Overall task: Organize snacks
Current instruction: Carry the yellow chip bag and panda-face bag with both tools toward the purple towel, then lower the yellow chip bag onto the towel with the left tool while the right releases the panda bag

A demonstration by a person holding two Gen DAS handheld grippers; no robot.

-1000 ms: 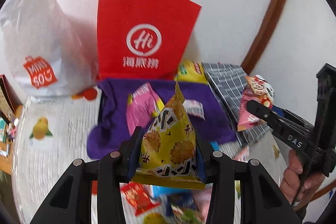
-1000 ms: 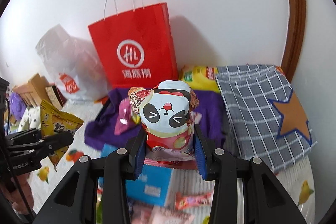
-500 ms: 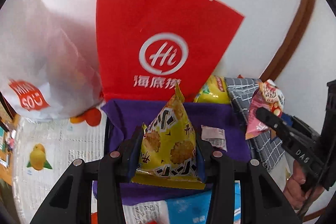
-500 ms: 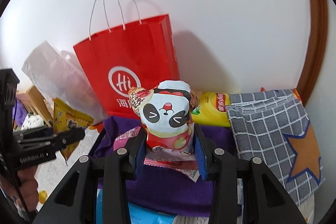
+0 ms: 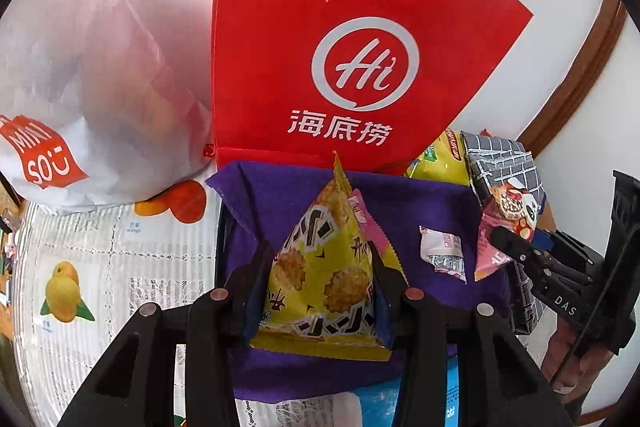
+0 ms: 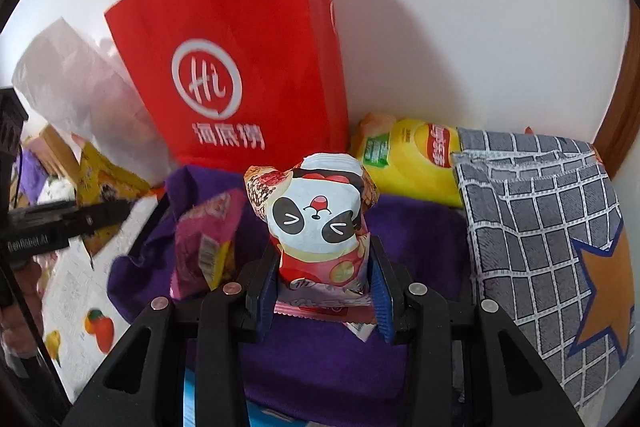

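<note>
My left gripper is shut on a yellow triangular snack bag and holds it over the purple cloth-lined box. My right gripper is shut on a panda-print snack bag over the same purple box. A pink snack bag and a small white wrapper lie in the box. The right gripper with its panda bag shows at the right of the left wrist view. The left gripper with its yellow bag shows at the left of the right wrist view.
A red paper bag stands against the wall behind the box, with a white Miniso plastic bag to its left. A yellow chip bag and a grey checked cloth box sit to the right. A blue pack lies near me on the fruit-print tablecloth.
Both grippers have moved forward with their bags, from over the table's loose snacks to over the purple box. The red bag now looms much closer.
</note>
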